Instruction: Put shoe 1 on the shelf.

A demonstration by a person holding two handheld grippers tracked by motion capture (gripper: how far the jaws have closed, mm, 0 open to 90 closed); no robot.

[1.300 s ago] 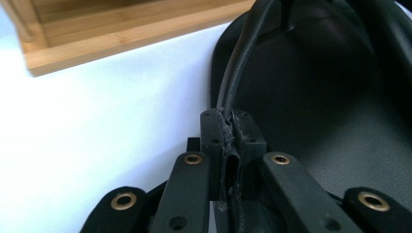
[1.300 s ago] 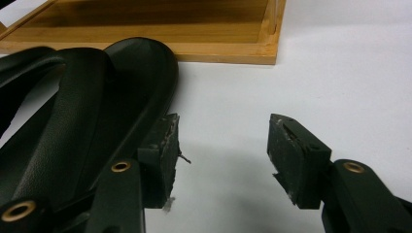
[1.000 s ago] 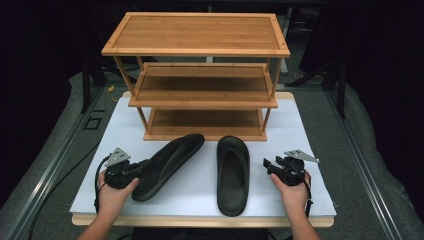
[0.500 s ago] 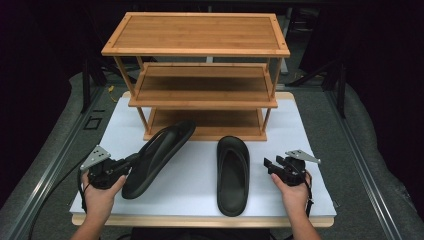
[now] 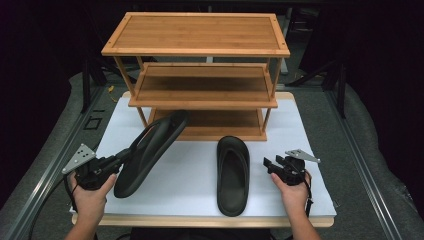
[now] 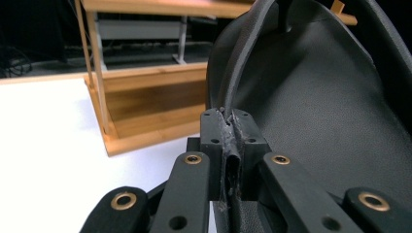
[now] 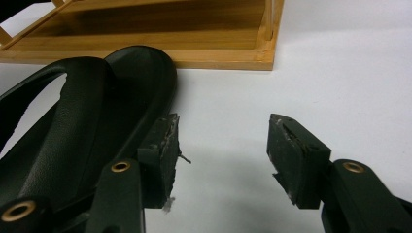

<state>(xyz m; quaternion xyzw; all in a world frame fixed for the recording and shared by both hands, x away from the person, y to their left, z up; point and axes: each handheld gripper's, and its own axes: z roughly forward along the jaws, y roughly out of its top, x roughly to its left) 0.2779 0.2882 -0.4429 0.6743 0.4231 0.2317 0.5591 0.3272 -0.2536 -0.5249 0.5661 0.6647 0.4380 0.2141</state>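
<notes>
Two black flip-flops are on the white table. The left flip-flop (image 5: 150,150) is tilted up off the surface, its toe end pointing toward the wooden shelf rack (image 5: 200,75). My left gripper (image 5: 121,156) is shut on its strap (image 6: 243,63), which runs pinched between the pads in the left gripper view (image 6: 231,141). The right flip-flop (image 5: 233,172) lies flat, sole down. My right gripper (image 5: 266,164) stands open just right of it, and in the right gripper view (image 7: 221,145) the sandal's edge (image 7: 97,121) lies beside the left jaw with only bare table between the pads.
The three-tier bamboo rack stands at the back of the white table top (image 5: 310,145), its lowest shelf (image 5: 210,125) close behind both sandals. Grey carpeted surfaces and metal rails (image 5: 45,175) flank the table. A wooden front edge (image 5: 200,221) runs near the hands.
My left gripper has moved left and upward, lifting the left flip-flop's heel end so it tilts toward the rack. The right gripper and right flip-flop have stayed put.
</notes>
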